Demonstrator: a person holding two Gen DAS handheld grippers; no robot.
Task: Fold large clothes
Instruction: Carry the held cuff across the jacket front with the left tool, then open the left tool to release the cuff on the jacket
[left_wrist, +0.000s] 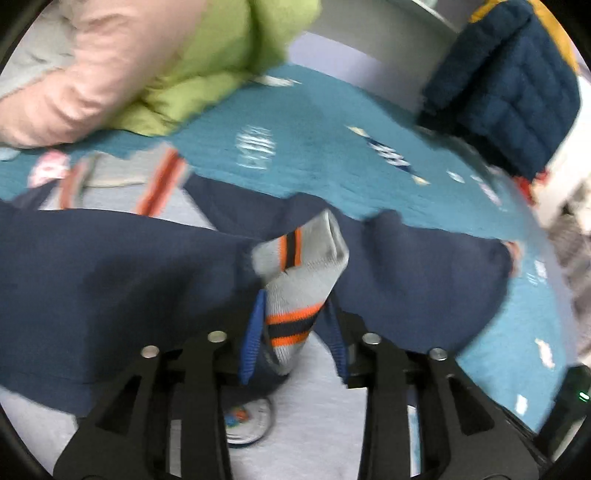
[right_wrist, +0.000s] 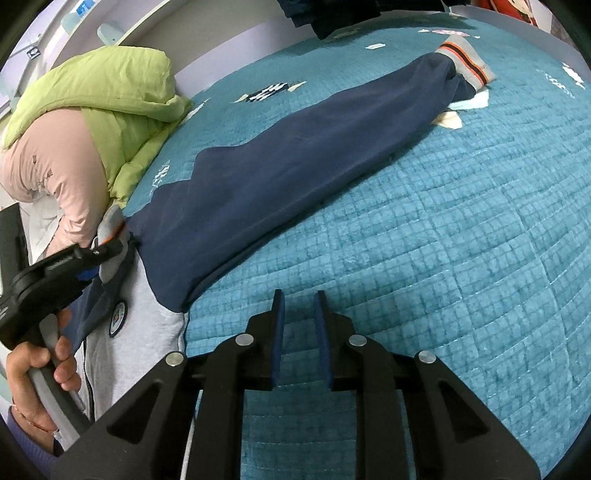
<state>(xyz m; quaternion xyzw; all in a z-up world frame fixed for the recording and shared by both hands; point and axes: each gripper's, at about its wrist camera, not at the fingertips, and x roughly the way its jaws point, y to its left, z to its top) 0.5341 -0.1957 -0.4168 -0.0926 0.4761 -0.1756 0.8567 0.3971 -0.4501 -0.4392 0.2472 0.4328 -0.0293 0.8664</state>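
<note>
Left wrist view shows the navy and grey jacket spread on the teal quilt, its striped grey cuff clamped between the left gripper blue pads. Right wrist view shows the other sleeve stretched flat across the quilt, and the right gripper hovering with fingers parted, grasping nothing. Green and pink jackets lie piled beyond.
</note>
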